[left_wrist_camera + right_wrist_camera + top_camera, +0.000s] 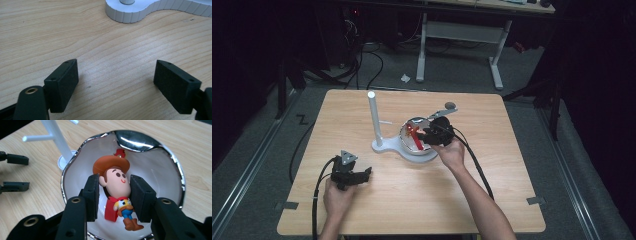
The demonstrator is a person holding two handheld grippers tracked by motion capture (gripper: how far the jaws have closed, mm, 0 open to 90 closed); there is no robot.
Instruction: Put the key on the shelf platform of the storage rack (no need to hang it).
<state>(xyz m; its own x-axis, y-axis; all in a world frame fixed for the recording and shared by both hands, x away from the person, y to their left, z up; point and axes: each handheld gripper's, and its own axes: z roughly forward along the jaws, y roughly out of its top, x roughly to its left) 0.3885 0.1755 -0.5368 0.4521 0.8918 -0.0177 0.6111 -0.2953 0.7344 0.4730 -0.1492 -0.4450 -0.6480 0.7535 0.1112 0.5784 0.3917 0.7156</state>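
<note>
A cowboy figurine (116, 187) is flanked by the right gripper (113, 195) inside a chrome-rimmed bowl (175, 170).

In the right gripper view, the figurine (brown hat, red scarf, blue trousers) is seen lying in the white interior of the bowl, its head set between the two black pads; whether the pads actually press on it cannot be told. In the high view, the right gripper (428, 134) is held over the bowl (404, 131), which sits on a white stand (384, 146) with an upright post (374, 117) near the middle of the wooden table (492, 185). The left gripper (115, 82) is kept low over bare wood with its jaws spread wide, nothing between them, well apart from the bowl.
</note>
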